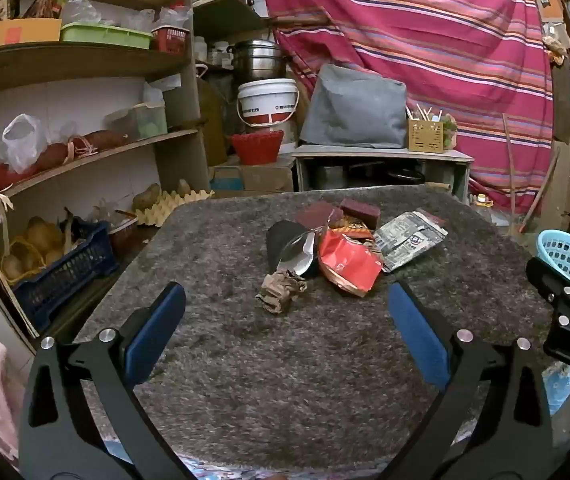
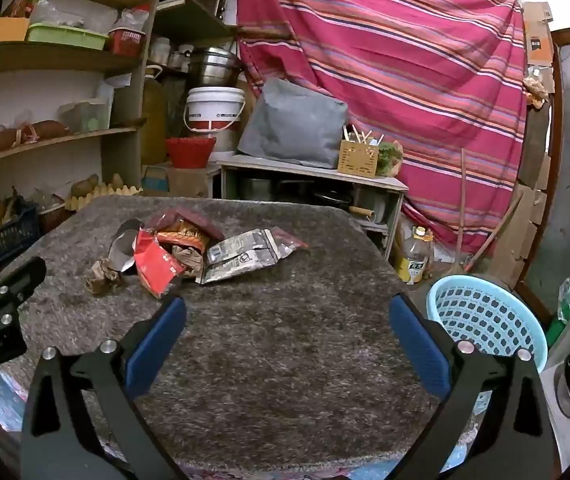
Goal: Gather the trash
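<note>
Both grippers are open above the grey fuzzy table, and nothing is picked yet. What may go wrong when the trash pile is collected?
The wrappers overlap: lifting the red crumpled wrapper may drag the silver printed packet along.

The brown crumpled paper ball is small and might slip from the left gripper.

The light blue plastic basket stands off the table's right edge, so a carried piece may drop short.

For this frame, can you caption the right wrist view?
Open right gripper hovers over the grey rug, wrapper pile ahead-left, blue basket at right.
</note>
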Motion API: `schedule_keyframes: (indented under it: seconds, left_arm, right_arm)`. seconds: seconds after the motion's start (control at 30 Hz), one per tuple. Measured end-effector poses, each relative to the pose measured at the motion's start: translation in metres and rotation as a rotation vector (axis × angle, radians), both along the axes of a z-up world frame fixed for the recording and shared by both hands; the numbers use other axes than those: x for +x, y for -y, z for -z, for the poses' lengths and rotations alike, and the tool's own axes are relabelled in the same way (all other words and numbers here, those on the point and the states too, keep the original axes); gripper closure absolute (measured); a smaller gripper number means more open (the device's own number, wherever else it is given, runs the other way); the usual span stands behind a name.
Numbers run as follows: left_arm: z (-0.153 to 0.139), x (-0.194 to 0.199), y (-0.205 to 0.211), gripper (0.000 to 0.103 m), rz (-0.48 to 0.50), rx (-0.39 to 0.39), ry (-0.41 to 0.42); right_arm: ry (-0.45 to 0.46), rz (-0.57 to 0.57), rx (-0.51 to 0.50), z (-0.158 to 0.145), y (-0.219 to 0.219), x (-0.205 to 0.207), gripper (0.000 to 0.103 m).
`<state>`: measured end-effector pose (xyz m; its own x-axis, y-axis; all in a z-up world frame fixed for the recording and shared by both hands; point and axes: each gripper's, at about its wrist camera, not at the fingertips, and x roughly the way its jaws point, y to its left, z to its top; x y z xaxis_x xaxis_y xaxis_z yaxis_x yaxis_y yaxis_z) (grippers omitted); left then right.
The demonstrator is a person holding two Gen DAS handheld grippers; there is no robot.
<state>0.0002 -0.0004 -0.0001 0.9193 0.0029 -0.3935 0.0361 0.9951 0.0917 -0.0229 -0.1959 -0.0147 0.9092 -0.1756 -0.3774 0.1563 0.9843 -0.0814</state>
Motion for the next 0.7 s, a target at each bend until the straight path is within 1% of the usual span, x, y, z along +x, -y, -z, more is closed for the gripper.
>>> schedule_keyframes:
  seconds: [0.57, 0.6, 0.7]
  left_arm:
    - [0.0044, 0.0071, 0.0003, 0.005, 0.001, -0.014, 0.000]
    - [0.0001, 0.0030, -0.0042, 0.005, -0.003, -0.021, -0.001]
    - [-0.0002, 0.0035, -0.0047, 0.005, -0.007, -0.019, 0.001]
  right_arm:
    - [0.012, 0.001, -0.001, 0.0011, -0.0017, 0.0005, 0.004]
    - [0.011, 0.001, -0.001, 0.0012, -0.0015, 0.0003, 0.004]
    - [0.007, 0.000, -0.003, 0.0019, -0.0017, 0.0021, 0.004]
